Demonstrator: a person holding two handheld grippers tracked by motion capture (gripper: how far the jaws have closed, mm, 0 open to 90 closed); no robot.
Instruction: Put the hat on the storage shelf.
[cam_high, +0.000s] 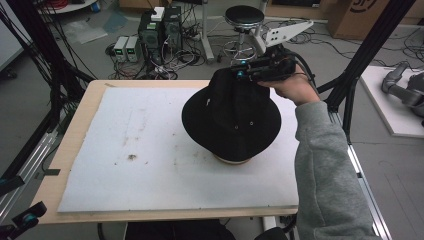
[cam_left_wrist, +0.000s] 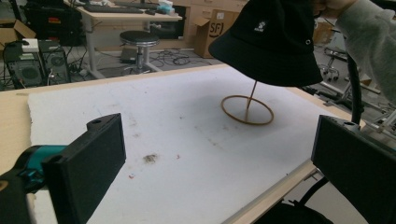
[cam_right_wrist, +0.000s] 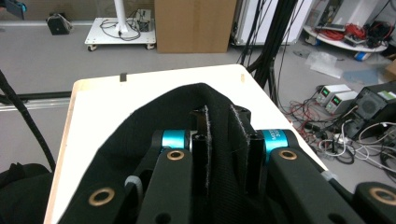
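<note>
A black bucket hat with a small white logo hangs over the white board, tilted. My right gripper is shut on the fabric at the top of its crown. In the right gripper view the gripper pinches a fold of the hat between its jaws. Under the hat stands a wooden hat stand, a ring base with a thin rod going up into the hat. The rod's top is hidden. My left gripper is open and holds nothing, at the board's near left corner.
The white board lies on a wooden table. Black frame posts stand at the right and left sides. On the floor behind are a stool, computer towers and cables.
</note>
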